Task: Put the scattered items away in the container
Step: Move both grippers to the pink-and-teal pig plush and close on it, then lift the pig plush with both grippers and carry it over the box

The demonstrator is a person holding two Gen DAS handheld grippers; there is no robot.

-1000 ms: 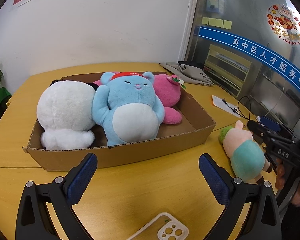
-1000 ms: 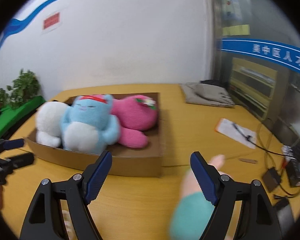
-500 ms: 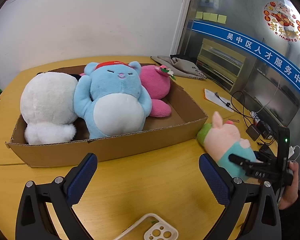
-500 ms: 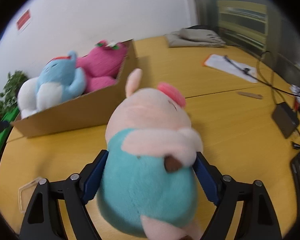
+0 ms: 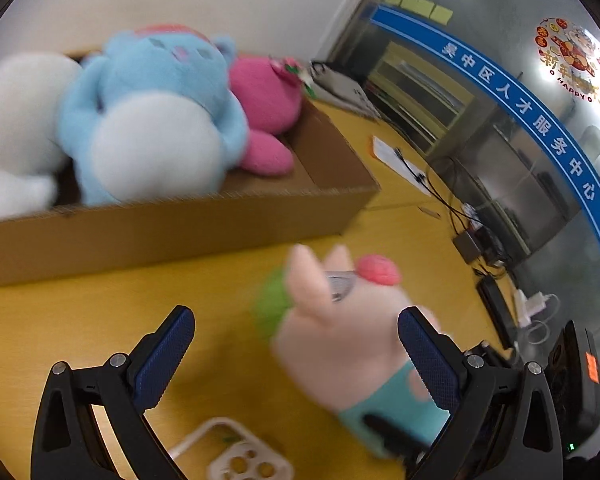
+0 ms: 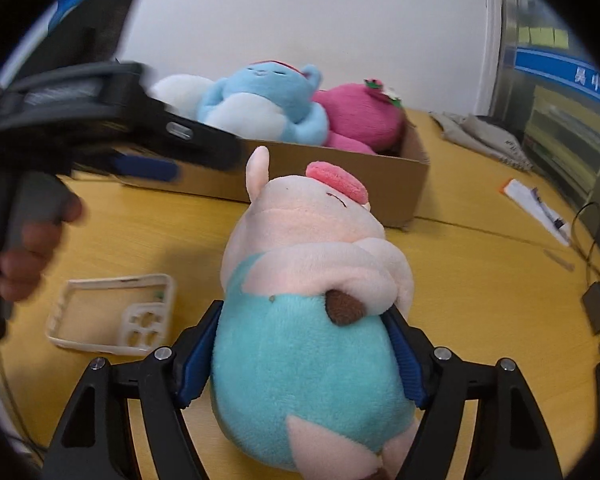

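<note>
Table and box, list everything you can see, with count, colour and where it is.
cardboard box: 1, brown, far side of table
plush toys in the box: 3, white, blue, pink
pig plush: 1, pink with teal clothes, between the right gripper's pads
phone case: 1, clear-white, on table left of pig
grey cloth: 1, far right of table
paper with pen: 1, white, right edge
cables and adapters: several, black, right edge
table: 1, yellow wood
left gripper: open, empty
right gripper: closing on pig
</note>
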